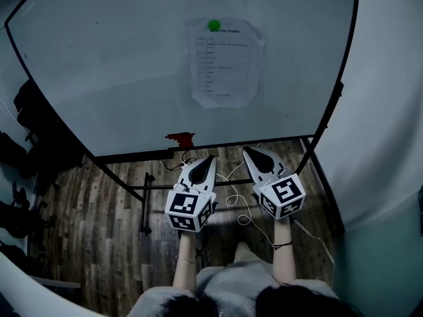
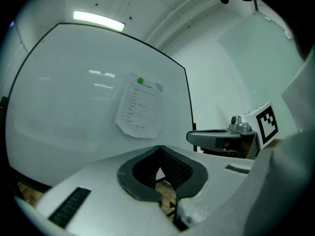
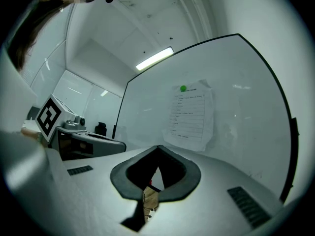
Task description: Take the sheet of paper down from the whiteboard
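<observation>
A printed sheet of paper point(image 1: 225, 63) hangs on the whiteboard point(image 1: 119, 65), pinned at its top by a round green magnet point(image 1: 213, 25). The same paper point(image 2: 140, 106) and magnet point(image 2: 140, 81) show in the left gripper view, and the paper point(image 3: 191, 114) with its magnet point(image 3: 183, 88) in the right gripper view. My left gripper point(image 1: 210, 158) and right gripper point(image 1: 246, 150) are side by side below the board's lower edge, both shut and empty, pointing toward the board and well short of the paper.
The whiteboard stands on a black frame point(image 1: 142, 197) over a wood floor point(image 1: 99, 223). A red eraser-like item point(image 1: 180, 139) sits on the board's tray. Loose cables point(image 1: 238, 203) lie on the floor. A white wall point(image 1: 390, 111) is at the right.
</observation>
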Demonstrator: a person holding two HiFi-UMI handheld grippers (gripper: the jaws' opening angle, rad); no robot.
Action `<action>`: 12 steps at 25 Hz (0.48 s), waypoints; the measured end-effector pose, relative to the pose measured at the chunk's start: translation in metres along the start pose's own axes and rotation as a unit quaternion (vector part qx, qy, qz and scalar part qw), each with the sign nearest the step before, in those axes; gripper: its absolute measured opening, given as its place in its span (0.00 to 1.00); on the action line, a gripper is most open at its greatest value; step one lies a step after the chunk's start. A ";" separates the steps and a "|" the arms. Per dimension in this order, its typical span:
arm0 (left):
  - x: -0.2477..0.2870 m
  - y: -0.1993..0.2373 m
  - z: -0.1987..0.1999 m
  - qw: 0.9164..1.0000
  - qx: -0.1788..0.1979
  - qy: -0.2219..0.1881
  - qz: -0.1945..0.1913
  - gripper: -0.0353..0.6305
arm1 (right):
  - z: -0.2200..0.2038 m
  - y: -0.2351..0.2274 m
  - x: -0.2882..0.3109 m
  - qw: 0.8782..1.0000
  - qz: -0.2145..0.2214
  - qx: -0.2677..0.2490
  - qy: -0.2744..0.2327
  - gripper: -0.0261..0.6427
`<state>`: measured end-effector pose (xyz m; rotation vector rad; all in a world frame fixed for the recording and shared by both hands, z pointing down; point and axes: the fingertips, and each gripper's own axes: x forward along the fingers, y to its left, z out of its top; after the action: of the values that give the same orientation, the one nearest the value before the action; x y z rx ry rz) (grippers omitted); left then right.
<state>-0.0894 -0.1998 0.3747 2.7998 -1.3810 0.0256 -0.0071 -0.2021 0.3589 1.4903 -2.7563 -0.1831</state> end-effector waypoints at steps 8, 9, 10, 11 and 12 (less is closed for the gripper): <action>0.042 0.023 0.013 1.000 0.012 -0.004 0.015 0.06 | 0.005 -0.035 0.043 1.000 0.020 -0.006 -0.005 0.04; 0.047 0.025 0.015 1.000 0.011 -0.005 0.016 0.06 | 0.006 -0.039 0.048 1.000 0.022 -0.007 -0.005 0.04; 0.051 0.028 0.016 1.000 0.010 -0.005 0.017 0.06 | 0.006 -0.042 0.052 1.000 0.025 -0.007 -0.006 0.04; 0.055 0.030 0.016 1.000 0.008 -0.004 0.018 0.06 | 0.006 -0.045 0.056 1.000 0.029 -0.006 -0.006 0.04; 0.059 0.032 0.016 1.000 0.008 -0.004 0.019 0.06 | 0.006 -0.048 0.060 0.999 0.032 -0.005 -0.006 0.04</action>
<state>-0.0786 -0.2666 0.3605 2.7899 -1.4409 0.0272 -0.0002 -0.2774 0.3450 1.4022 -2.8021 -0.2068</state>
